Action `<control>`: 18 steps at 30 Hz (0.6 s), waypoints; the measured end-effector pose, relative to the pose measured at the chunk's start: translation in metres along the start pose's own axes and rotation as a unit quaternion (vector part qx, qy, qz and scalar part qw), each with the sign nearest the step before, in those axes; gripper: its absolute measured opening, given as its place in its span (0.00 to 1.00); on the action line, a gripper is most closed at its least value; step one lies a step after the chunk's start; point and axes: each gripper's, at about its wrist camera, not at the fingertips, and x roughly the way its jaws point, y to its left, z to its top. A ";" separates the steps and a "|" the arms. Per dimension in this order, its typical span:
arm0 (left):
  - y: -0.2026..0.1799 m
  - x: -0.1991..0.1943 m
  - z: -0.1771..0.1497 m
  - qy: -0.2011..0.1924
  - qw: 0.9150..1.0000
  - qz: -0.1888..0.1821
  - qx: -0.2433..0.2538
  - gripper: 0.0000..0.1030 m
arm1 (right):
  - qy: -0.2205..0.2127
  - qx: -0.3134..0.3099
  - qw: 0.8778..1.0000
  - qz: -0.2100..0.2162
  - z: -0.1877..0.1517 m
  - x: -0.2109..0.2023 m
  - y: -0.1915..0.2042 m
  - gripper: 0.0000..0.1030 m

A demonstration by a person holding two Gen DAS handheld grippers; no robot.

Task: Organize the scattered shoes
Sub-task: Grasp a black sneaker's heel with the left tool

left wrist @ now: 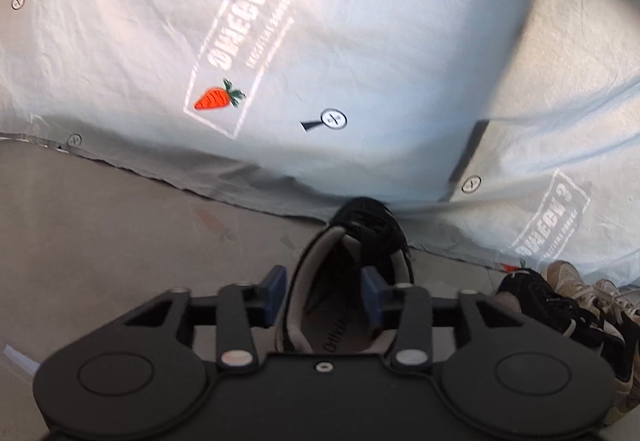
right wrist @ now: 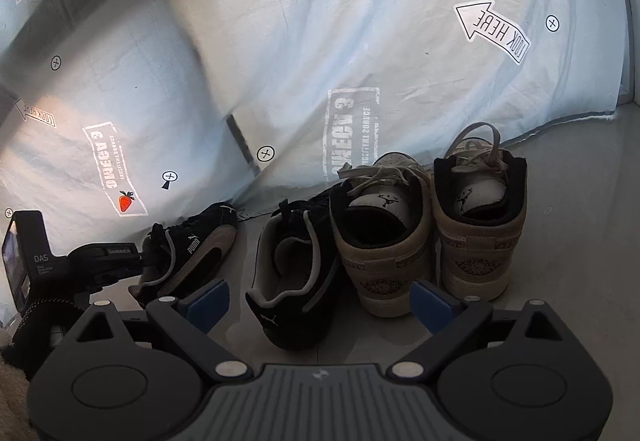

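Note:
In the left wrist view my left gripper is open around the heel end of a black Puma shoe with grey lining. Its left pad sits outside the shoe's wall and its right pad over the opening, neither pressing. The right wrist view shows this shoe tilted on its side, with the left gripper behind it. My right gripper is open and holds nothing, just behind the upright second black Puma shoe. A pair of tan high-top shoes stands in line to its right.
A pale blue sheet with printed marks and carrots hangs behind the shoes down to the grey floor. The row of shoes shows at the right edge of the left wrist view. A fuzzy sleeve is at the lower left.

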 end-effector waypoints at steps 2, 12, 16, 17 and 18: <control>0.005 0.012 0.001 0.025 1.000 0.010 0.003 0.56 | 0.002 -0.002 1.000 0.000 0.000 0.000 0.000 0.94; -0.015 0.057 -0.016 0.058 0.996 0.051 0.045 0.17 | 0.015 0.019 1.000 0.002 -0.004 0.009 -0.002 0.94; -0.010 0.034 -0.032 0.055 0.997 -0.001 0.054 0.14 | 0.017 0.023 1.000 0.001 -0.005 0.011 -0.003 0.94; -0.011 0.027 -0.037 0.053 0.996 -0.007 0.066 0.14 | 0.018 0.021 1.000 -0.001 -0.005 0.011 -0.003 0.94; -0.011 0.024 -0.040 0.052 0.996 -0.011 0.073 0.14 | 0.019 0.019 1.000 -0.003 -0.006 0.011 -0.002 0.94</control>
